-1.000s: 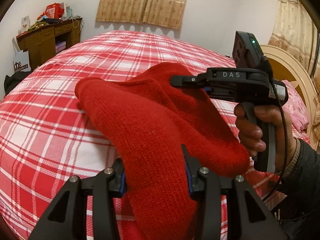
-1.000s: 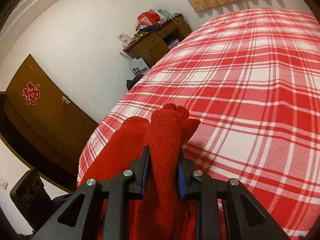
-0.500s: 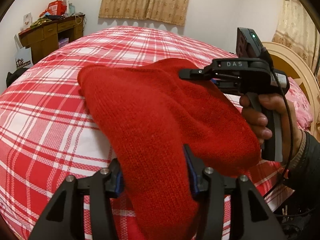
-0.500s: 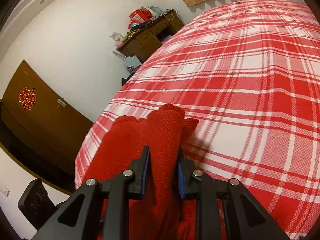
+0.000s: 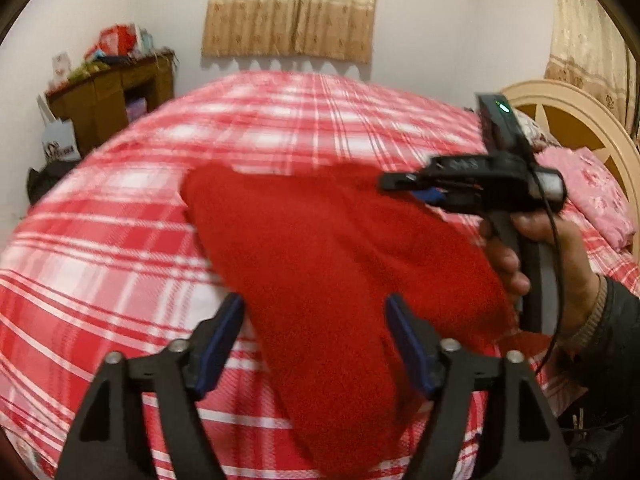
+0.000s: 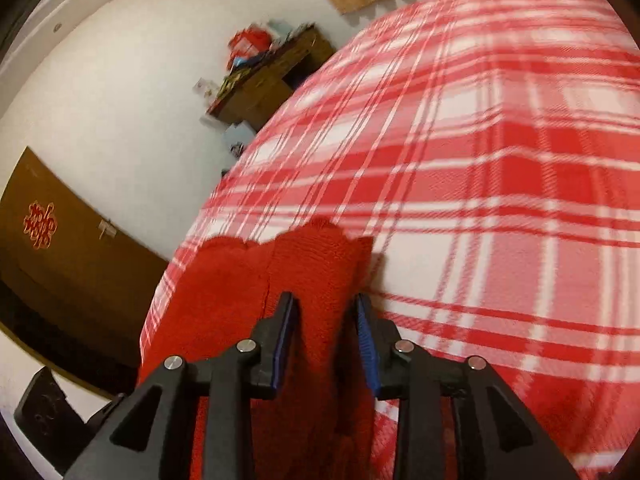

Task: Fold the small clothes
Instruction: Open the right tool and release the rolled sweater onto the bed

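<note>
Two tongs work one red knitted garment (image 5: 320, 264) over a bed. Left gripper (image 5: 316, 336): jaws have just been opening and stand wide, blue pads clear of the knit, which lies loosely between them. Right gripper (image 6: 326, 320): jaws have also just been opening; a fold of the same garment (image 6: 308, 272) passes between the blue pads, and blur leaves it uncertain whether they press on it or merely flank it. In the left wrist view the right gripper (image 5: 404, 184) reaches across the garment's far side, its handle held by a hand (image 5: 532, 256) with a dark sleeve. The garment rests bunched on the red-and-white plaid bedspread (image 5: 120, 240), near its close edge. Beyond: a wooden desk (image 5: 116, 100) with clutter, beige curtains (image 5: 292, 8), a cream headboard (image 5: 580, 116), a pink pillow (image 5: 592, 196).
</note>
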Demonstrator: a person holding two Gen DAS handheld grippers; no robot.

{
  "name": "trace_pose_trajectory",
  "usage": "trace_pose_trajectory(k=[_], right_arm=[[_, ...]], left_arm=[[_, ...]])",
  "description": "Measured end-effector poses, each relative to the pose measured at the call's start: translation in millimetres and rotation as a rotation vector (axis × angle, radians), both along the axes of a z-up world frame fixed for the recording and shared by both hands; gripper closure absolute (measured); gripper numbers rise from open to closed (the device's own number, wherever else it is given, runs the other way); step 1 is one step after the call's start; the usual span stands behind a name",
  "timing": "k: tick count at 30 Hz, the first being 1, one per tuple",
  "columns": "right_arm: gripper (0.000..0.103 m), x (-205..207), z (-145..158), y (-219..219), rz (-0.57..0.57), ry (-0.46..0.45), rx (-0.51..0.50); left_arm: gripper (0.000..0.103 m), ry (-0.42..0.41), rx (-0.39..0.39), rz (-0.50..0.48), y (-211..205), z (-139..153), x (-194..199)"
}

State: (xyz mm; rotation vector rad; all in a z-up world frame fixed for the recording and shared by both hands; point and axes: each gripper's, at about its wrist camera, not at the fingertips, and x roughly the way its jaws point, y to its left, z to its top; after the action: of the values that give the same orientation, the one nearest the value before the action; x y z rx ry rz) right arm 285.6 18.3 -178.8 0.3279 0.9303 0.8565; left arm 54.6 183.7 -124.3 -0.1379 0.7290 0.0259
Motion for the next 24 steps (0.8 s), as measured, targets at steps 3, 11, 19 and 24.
trace_pose_trajectory(k=[3, 11, 19, 24], right_arm=[[0.055, -23, 22, -14, 0.015, -0.065, 0.036], [0.050, -107, 23, -6, 0.310, -0.053, 0.125], [0.053, -109, -12, -23, 0.268, -0.025, 0.116], [0.051, -137, 18, -15, 0.182, -0.212, -0.062]], left_arm=[[0.016, -0.021, -0.003, 0.010, 8, 7, -2], [0.009, 0.036, -0.037, 0.135, 41, -27, 7], [0.002, 0.046, -0.128, 0.168, 41, -47, -10], [0.002, -0.006, -0.015, 0.185, 28, -15, -22]])
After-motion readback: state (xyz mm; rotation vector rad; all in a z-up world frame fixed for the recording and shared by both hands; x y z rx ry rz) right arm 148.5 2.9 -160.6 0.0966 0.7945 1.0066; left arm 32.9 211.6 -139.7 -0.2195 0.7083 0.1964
